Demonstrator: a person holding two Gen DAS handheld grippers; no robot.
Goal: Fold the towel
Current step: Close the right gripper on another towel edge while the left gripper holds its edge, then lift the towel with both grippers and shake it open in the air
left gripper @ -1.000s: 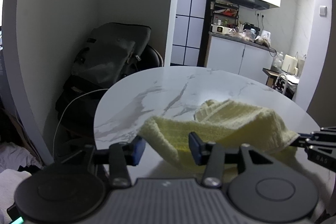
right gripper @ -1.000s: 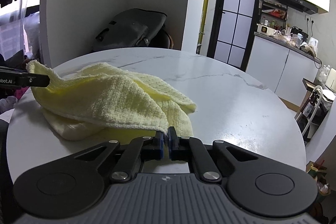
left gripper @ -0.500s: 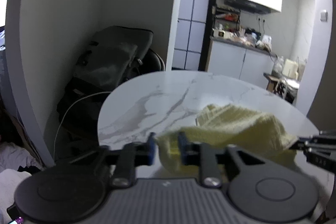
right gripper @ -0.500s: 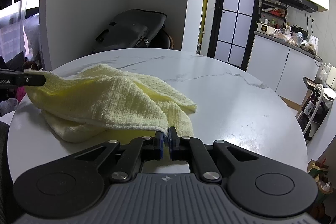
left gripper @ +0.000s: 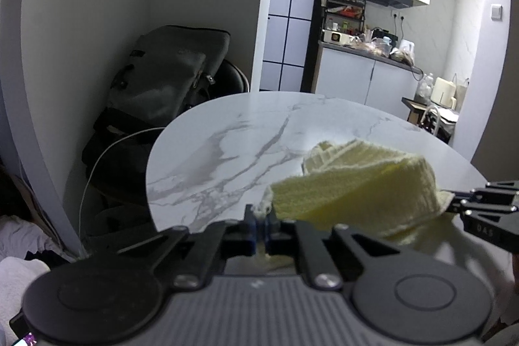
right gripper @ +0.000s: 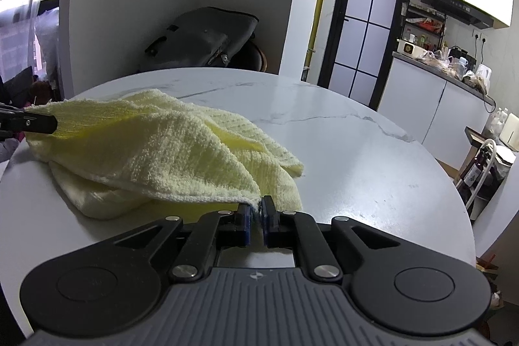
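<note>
Table: round white marble, kitchen behind.
Towel: pale yellow, bunched.
Left gripper: clamped on one corner.
Right gripper: pinching another.

The left gripper tilts downward at the near edge of the table, jaws pinched together on a towel corner. The right gripper (likewise angled down) is clamped on another corner.

Towel underside hidden by its own folds; countertop clutter upper right too small to identify; table near edge cut off behind gripper body.
</note>
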